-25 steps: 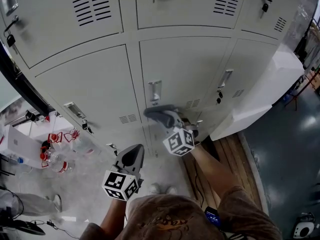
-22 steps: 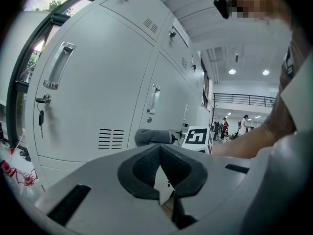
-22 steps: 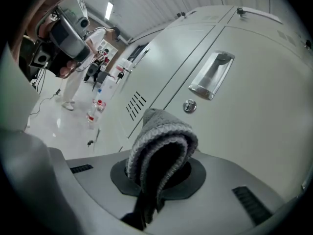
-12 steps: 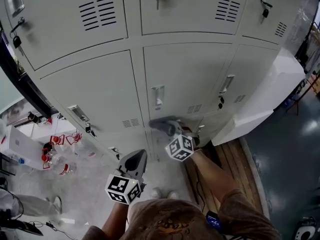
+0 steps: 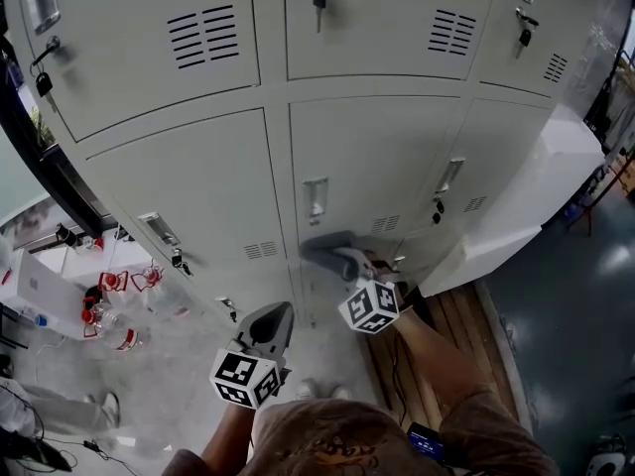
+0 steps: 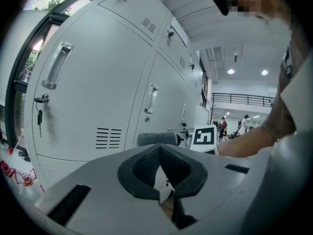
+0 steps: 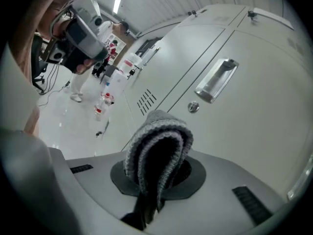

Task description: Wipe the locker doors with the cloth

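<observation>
Right gripper (image 5: 342, 258) has slid a little lower and rightward down the locker face over the last second; left gripper (image 5: 268, 317) has dropped slightly with it.

Edges and room: locker doors (image 5: 372, 157) fill the whole far side. A white block (image 5: 541, 181) closes off the right. Wooden boards (image 5: 451, 315) run along the locker foot there. Pale floor (image 5: 179, 390) opens to the left, with plastic bottles (image 5: 119, 330) clustered by the locker base.

Cloth (image 7: 159, 146): grey, folded into a thick roll, clamped in the right gripper's jaws. Its folded end points out at the door, and its long axis lies across the door, roughly level, just under the recessed handle (image 5: 316, 198) of the middle door. Contact with the metal not certain.

Left gripper: jaws pressed together, nothing between them, held off the lockers, tips aimed at them.

Count: one cloth, two grippers, six doors in two rows of three, a lower row partly hidden.
</observation>
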A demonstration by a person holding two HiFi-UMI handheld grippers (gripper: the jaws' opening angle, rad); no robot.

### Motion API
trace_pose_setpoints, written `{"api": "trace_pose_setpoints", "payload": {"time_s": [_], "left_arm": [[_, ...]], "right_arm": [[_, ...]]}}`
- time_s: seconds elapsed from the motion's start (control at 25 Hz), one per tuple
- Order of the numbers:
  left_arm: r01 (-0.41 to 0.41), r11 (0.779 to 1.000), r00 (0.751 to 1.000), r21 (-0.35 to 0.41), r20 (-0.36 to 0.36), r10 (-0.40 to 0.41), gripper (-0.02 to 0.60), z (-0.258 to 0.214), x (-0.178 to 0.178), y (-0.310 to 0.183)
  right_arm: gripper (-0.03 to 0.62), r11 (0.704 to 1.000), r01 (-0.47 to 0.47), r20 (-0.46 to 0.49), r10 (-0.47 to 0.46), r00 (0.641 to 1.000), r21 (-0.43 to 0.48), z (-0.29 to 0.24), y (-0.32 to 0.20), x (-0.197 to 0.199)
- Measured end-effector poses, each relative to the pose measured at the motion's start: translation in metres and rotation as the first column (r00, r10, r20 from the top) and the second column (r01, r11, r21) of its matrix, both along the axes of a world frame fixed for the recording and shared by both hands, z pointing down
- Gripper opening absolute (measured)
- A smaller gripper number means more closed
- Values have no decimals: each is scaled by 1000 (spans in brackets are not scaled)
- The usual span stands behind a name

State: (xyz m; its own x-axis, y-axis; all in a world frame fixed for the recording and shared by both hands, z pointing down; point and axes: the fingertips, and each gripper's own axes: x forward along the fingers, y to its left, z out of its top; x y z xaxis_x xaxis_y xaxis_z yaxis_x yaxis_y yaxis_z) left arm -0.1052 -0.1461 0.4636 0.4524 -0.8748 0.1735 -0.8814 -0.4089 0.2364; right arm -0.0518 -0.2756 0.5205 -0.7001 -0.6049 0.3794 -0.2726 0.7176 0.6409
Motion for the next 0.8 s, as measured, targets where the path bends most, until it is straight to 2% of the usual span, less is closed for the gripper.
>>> {"api": "trace_pose_setpoints", "payload": {"time_s": [0.16,0.36,0.8], "left_arm": [[-9,1000,1000,5,-3,9,0,-1,4,-2],[-23,1000,1000,5,-9,23,0,-2,9,-3],[-59,998,998,14,-16,59,0,-5,25,-7]], "right_arm": [[34,998,14,-11,-14,1000,58,-40,5,7],[34,991,-3,34,-1,999,134,-107,5,19],[34,934,-69,160,13,987,349,-274,1,45]]}}
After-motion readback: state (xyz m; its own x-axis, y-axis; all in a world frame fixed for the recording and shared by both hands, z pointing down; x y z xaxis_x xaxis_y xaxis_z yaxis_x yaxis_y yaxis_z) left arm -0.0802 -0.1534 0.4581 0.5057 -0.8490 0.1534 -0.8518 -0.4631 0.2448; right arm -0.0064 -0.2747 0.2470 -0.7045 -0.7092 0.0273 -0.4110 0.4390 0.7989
